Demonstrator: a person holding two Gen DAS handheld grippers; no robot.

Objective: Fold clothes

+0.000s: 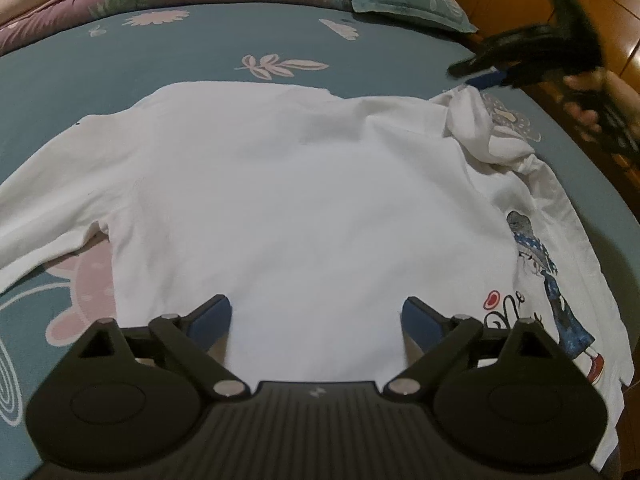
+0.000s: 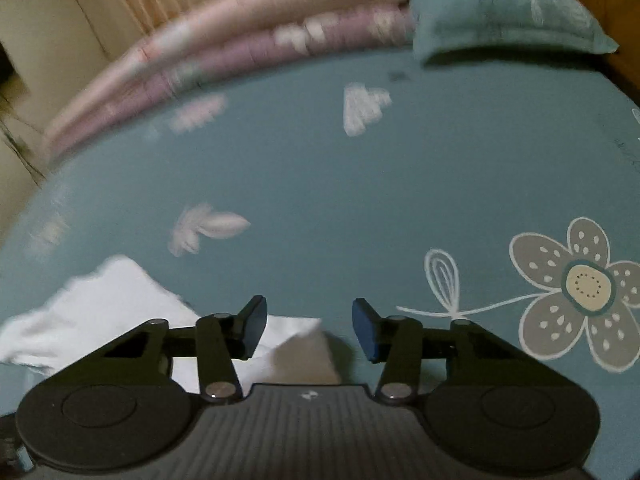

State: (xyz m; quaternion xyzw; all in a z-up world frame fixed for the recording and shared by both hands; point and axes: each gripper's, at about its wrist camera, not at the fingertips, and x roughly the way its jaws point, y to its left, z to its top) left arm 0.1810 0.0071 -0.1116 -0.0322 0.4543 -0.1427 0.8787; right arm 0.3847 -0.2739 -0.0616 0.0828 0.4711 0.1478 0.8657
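White cotton top (image 1: 304,200) lies limp on the bed (image 1: 208,48); left tongs (image 1: 316,320) and right tongs (image 2: 309,328), both spread, should pinch hem corners.

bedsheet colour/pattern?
Teal bedsheet with white leaves and a grey flower; clearest in the right wrist view.
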